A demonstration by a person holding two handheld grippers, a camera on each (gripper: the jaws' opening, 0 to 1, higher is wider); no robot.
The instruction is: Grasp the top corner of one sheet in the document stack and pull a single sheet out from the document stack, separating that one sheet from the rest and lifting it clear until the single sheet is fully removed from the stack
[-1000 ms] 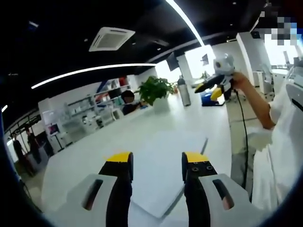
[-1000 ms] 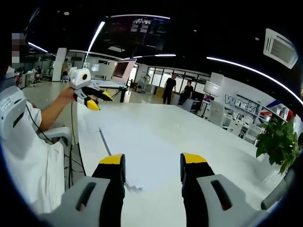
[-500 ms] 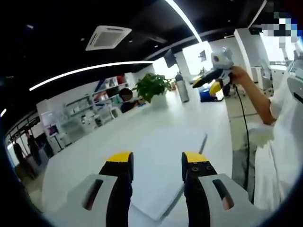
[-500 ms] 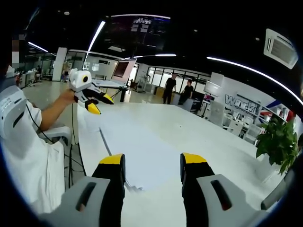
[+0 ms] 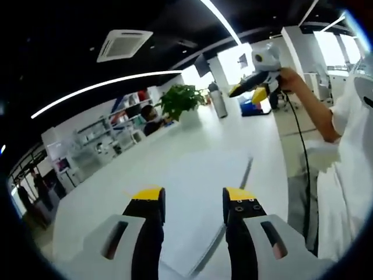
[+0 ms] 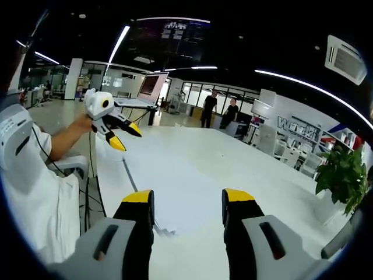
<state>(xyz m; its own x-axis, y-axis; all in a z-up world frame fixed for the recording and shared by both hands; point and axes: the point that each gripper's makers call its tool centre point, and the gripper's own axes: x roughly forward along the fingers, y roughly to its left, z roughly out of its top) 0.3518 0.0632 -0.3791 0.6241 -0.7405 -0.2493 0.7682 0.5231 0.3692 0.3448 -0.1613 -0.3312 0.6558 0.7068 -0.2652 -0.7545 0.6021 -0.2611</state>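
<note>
Paper first: the document stack lies flat on the white desk near the edge where I stand, untouched, its dark side edge running along that desk edge. In the left gripper view the same stack sits just ahead of my jaws.

Over the last second little has changed for the stack itself; no corner has been lifted. My left gripper has tipped and drifted a bit, so the stack reads slightly lower and closer between its jaws, and my right gripper, held up in the air well above the desk, has risen a touch in that view. From the right gripper view my right gripper has barely moved, while the left gripper has dipped a little toward the stack's far corner. I judge this as the approach only: the pull has not begun.

Both grippers have their jaws spread apart and carry nothing.

Count: one document stack, one desk, two grippers, one potted plant, two people standing beyond the desk's far end, and one seated person by the shelves.
</note>
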